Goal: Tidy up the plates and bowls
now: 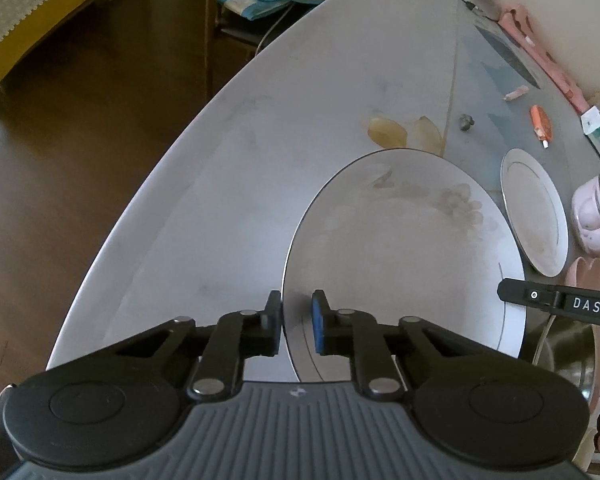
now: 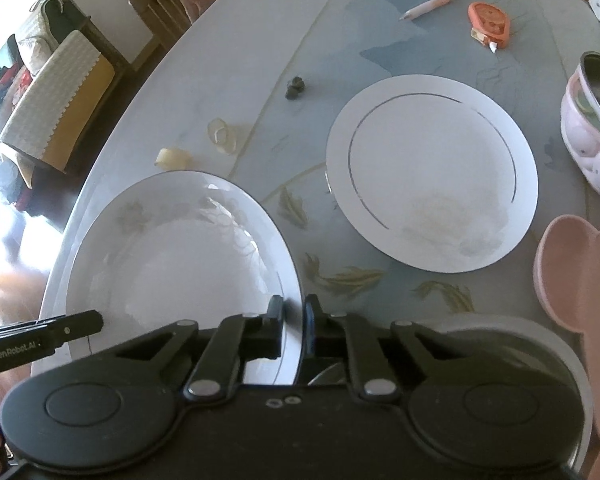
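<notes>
My left gripper (image 1: 297,322) has its fingers clamped on the near left rim of the flowered plate (image 1: 404,240), which sits at the bench (image 1: 220,160) edge. My right gripper (image 2: 294,330) pinches the same plate's (image 2: 180,256) opposite rim, fingers nearly together. A silver-ringed plate (image 2: 432,172) lies at one o'clock from it, apart. A pink lidded bowl (image 2: 588,136) stands at three o'clock of that plate, and a pink dish (image 2: 568,268) at four o'clock.
</notes>
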